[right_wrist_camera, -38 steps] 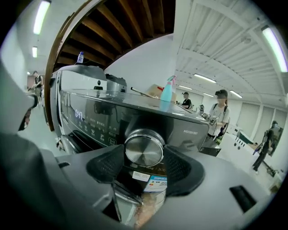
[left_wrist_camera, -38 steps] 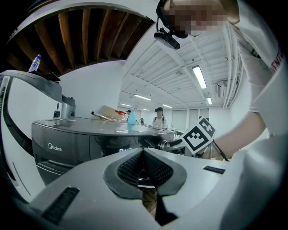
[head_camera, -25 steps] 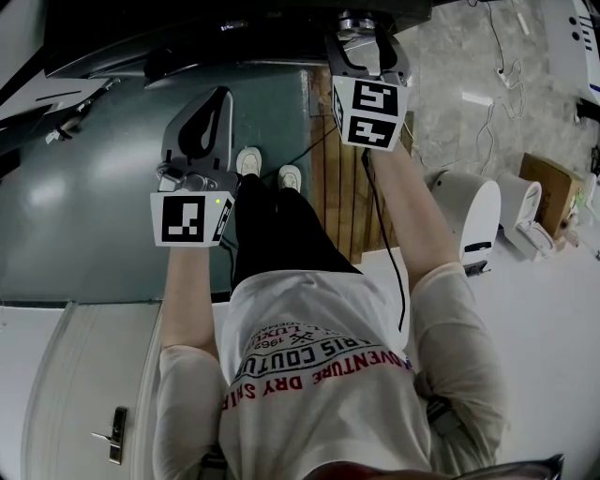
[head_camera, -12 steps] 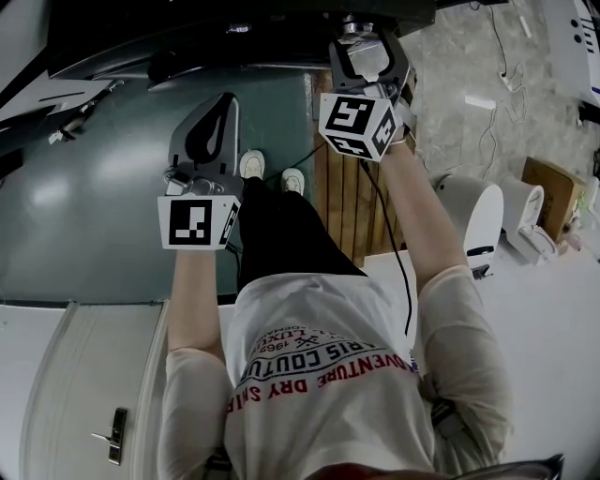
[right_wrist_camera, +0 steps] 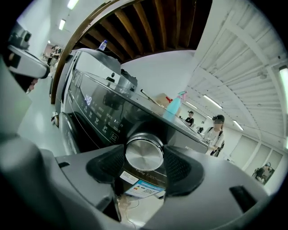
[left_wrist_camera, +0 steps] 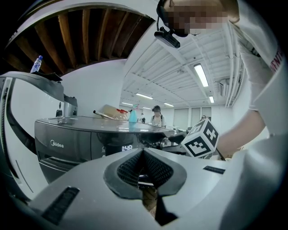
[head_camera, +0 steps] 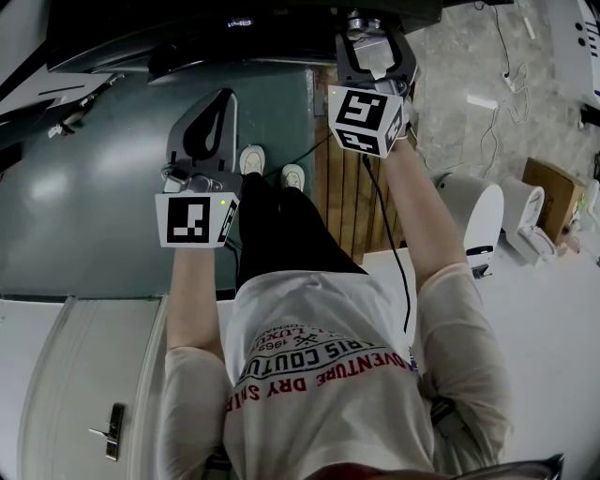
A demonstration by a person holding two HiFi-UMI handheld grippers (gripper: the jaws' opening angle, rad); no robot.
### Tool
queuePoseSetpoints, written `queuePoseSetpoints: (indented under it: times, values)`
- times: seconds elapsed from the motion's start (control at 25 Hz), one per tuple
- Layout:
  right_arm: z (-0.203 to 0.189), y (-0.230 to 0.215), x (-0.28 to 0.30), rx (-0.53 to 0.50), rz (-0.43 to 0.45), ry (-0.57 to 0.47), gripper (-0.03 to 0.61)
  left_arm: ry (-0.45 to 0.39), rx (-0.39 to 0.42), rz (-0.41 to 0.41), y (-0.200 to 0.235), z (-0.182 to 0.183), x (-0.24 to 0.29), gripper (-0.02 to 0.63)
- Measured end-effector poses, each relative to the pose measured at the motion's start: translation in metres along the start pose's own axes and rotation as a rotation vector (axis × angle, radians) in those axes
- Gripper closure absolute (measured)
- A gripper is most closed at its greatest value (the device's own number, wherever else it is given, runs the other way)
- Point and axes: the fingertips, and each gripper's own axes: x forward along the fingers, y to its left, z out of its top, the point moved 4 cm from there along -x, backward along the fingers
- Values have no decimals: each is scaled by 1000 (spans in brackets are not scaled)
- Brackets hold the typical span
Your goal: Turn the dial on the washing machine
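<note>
The dark washing machine fills the right gripper view, with its round silver dial at the middle of the panel. My right gripper reaches up to the panel's right end. Its jaws have just been closing, and both black pads now press on the dial's sides. My left gripper hangs apart to the left, shut with nothing in it, its pads meeting in front of the machine's lit display.
A blue spray bottle and other items stand on the machine's top. A person stands far behind. A slatted wooden panel lies below my right arm; a white appliance and a cardboard box sit at the right.
My right gripper's marker cube rolled to a tilt at the dial and then part of the way back. The left gripper kept its place.
</note>
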Motion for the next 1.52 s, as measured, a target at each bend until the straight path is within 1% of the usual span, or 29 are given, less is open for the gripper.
queuePoseSetpoints:
  times: [0.28, 0.32, 0.44, 0.52, 0.6, 0.72, 0.8, 0.96, 1.04, 1.08, 1.2, 1.28, 1.36, 1.52]
  values:
    - [0, -3, -1, 110, 40, 1, 291, 0, 3, -4, -2, 2, 1, 597]
    - [1, -3, -1, 146, 46, 8, 291, 1, 5, -5, -2, 2, 1, 597]
    - [-2, -9, 1, 298, 63, 38, 291, 1, 11, -10, -2, 4, 2, 597]
    - [-4, -12, 2, 365, 70, 49, 290, -2, 11, -10, -1, 5, 2, 597]
    - [-4, -12, 2, 385, 77, 48, 290, -3, 12, -10, 1, 6, 2, 597]
    - [-3, -13, 2, 383, 86, 42, 290, 1, 13, -14, 1, 6, 3, 597]
    - [-3, -13, 2, 369, 89, 35, 288, 4, 14, -19, 0, 5, 3, 597]
    - [-4, -10, -1, 272, 115, 16, 281, 5, 17, -32, -3, 5, 3, 597]
    - [0, -5, -6, 224, 125, -14, 245, 6, 19, -33, -3, 5, 3, 597]
    - [2, -3, -8, 182, 115, -29, 239, 7, 17, -32, -3, 4, 3, 597]
    - [1, 4, -8, -6, 56, -51, 238, 15, 12, -34, -3, 1, 2, 597]
    - [-1, 8, -6, -96, 23, -53, 238, 20, 11, -37, -3, -2, 2, 597]
    - [-2, 9, -4, -119, 0, -48, 238, 23, 11, -38, -1, -4, 2, 597]
    - [-4, 5, 1, -100, -35, -24, 241, 26, 1, -29, 3, -7, 2, 597]
